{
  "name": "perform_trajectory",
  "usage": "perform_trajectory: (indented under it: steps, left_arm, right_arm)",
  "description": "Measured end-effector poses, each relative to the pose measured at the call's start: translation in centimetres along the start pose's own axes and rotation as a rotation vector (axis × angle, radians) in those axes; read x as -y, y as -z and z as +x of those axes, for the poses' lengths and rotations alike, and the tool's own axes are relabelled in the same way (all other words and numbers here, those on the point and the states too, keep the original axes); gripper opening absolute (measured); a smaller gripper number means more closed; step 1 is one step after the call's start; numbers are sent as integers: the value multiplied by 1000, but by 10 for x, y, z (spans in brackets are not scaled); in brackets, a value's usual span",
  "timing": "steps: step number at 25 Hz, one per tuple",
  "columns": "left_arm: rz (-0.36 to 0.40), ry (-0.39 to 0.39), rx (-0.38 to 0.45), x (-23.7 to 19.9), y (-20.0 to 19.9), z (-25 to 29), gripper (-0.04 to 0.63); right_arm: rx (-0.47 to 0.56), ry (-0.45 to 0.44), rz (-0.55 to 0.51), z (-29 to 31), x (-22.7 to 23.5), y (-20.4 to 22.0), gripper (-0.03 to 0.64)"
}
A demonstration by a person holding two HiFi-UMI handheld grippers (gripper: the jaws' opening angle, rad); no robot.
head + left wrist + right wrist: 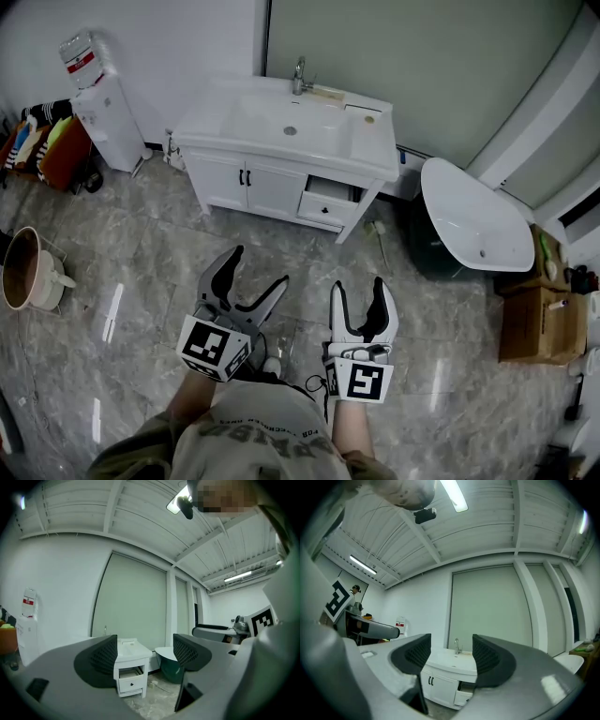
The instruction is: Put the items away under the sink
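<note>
A white sink cabinet (281, 131) stands against the far wall, its two doors (246, 180) shut and a small drawer (328, 200) at their right pulled partly out. A faucet (299, 77) and a couple of small things rest on its top. Both grippers hang over the marble floor well short of it. My left gripper (258, 265) is open and empty, and my right gripper (357, 284) is open and empty beside it. The left gripper view frames the cabinet (132, 667) between that gripper's (144, 654) spread jaws. The right gripper view shows the cabinet (450, 679) beyond its own (451, 657).
A water dispenser (103, 112) and bags stand at the left wall, with a round pot (23, 267) on the floor nearer me. Right of the cabinet a white basin (473, 220) lies over a dark bin, with a cardboard box (539, 323) beyond. A small brush (380, 234) lies by the cabinet's leg.
</note>
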State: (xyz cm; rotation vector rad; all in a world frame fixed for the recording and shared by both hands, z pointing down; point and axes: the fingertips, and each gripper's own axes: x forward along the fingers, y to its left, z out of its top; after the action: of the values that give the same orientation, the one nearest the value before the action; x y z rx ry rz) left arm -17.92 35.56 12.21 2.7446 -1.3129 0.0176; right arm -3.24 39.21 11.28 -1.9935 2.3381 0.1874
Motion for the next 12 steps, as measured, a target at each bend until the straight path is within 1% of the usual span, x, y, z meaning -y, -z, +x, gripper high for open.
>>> perform_trajectory:
  steps: [6, 12]
  left_arm:
    - [26, -6, -20, 11, 3, 14, 361]
    - [19, -15, -40, 4, 10, 34, 362]
  right_arm:
    - [0, 16, 5, 0, 27, 5, 265]
    - [-15, 34, 8, 10, 44, 14, 265]
